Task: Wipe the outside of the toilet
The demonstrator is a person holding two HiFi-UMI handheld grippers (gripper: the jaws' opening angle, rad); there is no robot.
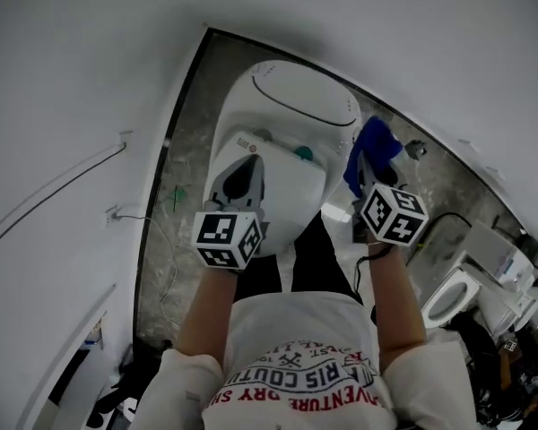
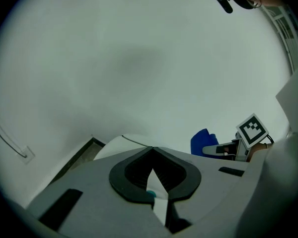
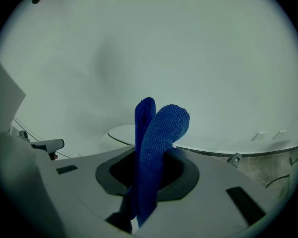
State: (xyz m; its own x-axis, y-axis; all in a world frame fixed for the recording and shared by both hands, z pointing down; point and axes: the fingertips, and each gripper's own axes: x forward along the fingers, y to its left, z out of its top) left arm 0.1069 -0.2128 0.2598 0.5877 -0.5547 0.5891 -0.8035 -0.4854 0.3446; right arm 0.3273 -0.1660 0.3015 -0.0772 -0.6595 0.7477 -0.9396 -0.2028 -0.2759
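Hemmed by white walls on both sides, with a strip of grey mottled floor [image 1: 184,177] between, seen steeply from above. Found a thin cable [image 1: 72,179] clipped to the wall at 9 o'clock.

Came next to the left gripper [image 1: 245,176], closed tip to tip on nothing. Glimpsed only a sliver of white and a teal button [image 1: 303,154] through the slit behind the tips in the left gripper view. Hung over the near left part of the toilet [image 1: 291,106], seemingly clear of it.

Saw the toilet laid lengthwise from 12 o'clock down to 6 o'clock, tank end far, near end under the two grippers.

Came then to the right gripper [image 1: 368,170], clamped on a folded blue cloth [image 1: 373,141], with the fold poking well past the tips. Sat just beside the toilet's right flank, at about 3 o'clock of the tank. Could not tell whether cloth and porcelain touched.

Judged the right gripper the nearer one for the wipe, with the outer side wall lying toward 9 o'clock of the cloth. Reckoned on a short push that way, then strokes along the 12-to-6 line. Judged the left gripper spare, unless wanted for steadying.

Noted other white bowls [image 1: 448,298] at 4 o'clock, well apart.
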